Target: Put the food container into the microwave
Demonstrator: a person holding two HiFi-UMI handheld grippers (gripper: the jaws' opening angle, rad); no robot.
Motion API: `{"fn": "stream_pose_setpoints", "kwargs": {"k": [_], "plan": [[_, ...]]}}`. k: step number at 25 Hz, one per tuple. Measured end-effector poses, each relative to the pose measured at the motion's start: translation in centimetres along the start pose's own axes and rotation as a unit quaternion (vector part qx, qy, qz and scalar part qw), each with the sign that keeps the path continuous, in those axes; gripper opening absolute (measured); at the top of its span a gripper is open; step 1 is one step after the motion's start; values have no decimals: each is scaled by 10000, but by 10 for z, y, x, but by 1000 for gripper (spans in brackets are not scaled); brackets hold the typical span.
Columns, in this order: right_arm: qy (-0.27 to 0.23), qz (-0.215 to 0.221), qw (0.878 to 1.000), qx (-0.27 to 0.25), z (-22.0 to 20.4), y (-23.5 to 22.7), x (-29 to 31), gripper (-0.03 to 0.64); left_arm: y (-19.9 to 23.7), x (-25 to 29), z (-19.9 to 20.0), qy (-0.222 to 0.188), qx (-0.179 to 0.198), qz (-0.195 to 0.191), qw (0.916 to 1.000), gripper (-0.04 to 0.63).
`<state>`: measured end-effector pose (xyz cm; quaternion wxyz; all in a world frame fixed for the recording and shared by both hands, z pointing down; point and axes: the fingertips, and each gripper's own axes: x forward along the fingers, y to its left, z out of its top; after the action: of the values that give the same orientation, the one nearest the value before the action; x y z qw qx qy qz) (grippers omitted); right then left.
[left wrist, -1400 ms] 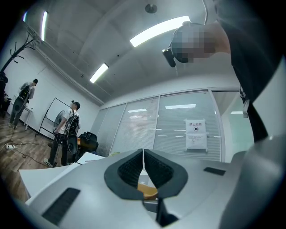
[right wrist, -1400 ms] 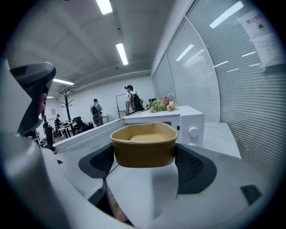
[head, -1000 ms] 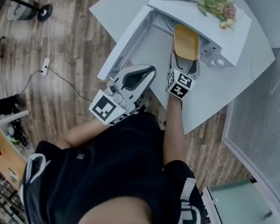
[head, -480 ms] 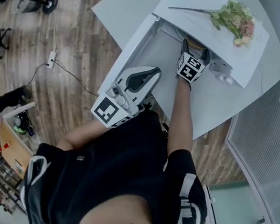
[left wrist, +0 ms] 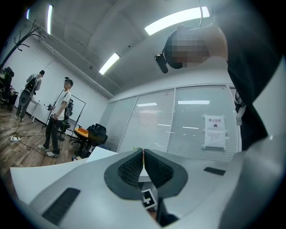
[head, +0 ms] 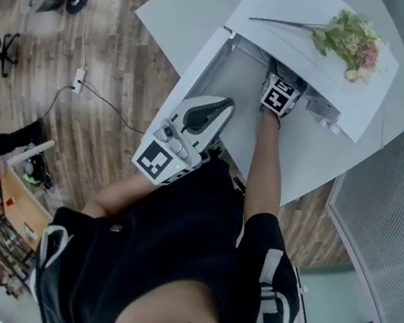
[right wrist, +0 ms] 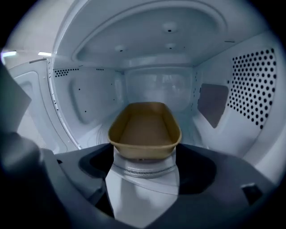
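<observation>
Right gripper (right wrist: 143,154): clamped on container (right wrist: 145,127) rim | Container: inside microwave (right wrist: 223,103), counter's (head: 318,153) far edge | Left gripper (left wrist: 143,154): closed, empty | Progress: insertion judged nearly complete | Remaining: set down, release, withdraw

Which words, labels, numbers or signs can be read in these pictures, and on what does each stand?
White notice on the glass wall: one printed line above a small symbol, too small to read.
Square markers: black-and-white patterns, no letters or numbers.
Food container and microwave: no print visible.
</observation>
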<state>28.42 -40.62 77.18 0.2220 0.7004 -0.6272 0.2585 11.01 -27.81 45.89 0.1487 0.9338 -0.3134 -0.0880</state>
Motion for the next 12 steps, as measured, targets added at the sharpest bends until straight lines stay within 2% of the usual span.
{"fn": "stream_pose_setpoints", "kwargs": {"k": [4,7,12], "plan": [[39,138,9999,16,-2,4,-5,458,-7,-2,3,-27,32,-48,10000,29],[-134,119,9998,42,1,3,-27,463,-21,-11,11,-120,90,-108,9998,29],[-613,310,9975,143,8,13,-122,460,-61,-44,25,-265,258,-145,9992,29]]}}
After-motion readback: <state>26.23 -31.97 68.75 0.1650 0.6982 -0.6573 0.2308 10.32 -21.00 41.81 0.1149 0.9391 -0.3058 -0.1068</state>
